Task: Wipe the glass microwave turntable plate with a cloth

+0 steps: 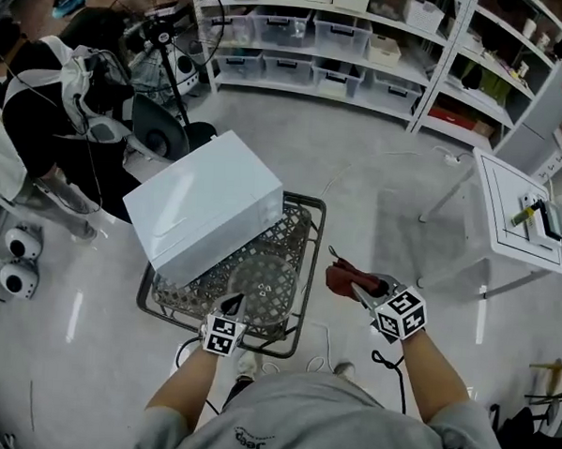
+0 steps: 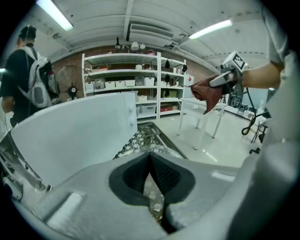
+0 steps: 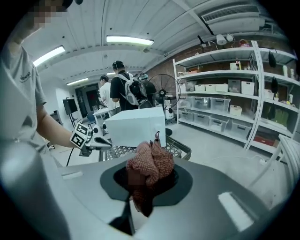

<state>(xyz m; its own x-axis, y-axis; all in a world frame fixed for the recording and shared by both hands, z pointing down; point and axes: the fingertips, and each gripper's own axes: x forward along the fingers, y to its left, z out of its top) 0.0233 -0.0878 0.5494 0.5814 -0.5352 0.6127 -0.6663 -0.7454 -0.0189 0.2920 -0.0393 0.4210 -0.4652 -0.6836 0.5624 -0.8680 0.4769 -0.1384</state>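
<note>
Your left hand-held gripper [image 2: 150,158] is closed to a narrow pinch. It looks to be on the near rim of the plate [image 1: 269,282], with glassy stuff showing between the pads. Your right hand-held gripper [image 3: 144,180] is clamped on the cloth [image 3: 151,164], bunched, with a loose end hanging below the jaws. It's held in the air off the basket's right edge, apart from the plate.

The plate sits in the near half of the basket [image 1: 313,267], just in front of the microwave [image 1: 202,210], which fills the far-left part.

Handling, as a judgement:
- **Plate:** Stiff, heavy for its size, slick and breakable. A rim pinch can slip, so grip well onto the rim and keep it low over the basket. Wipe with light pressure toward the held side.
- **Cloth:** Soft, light and limp. It won't slip out, but the wad gives a small contact patch.

Counts:
- one plate
- one cloth
- one microwave
- one basket
- two hand-held grippers
</note>
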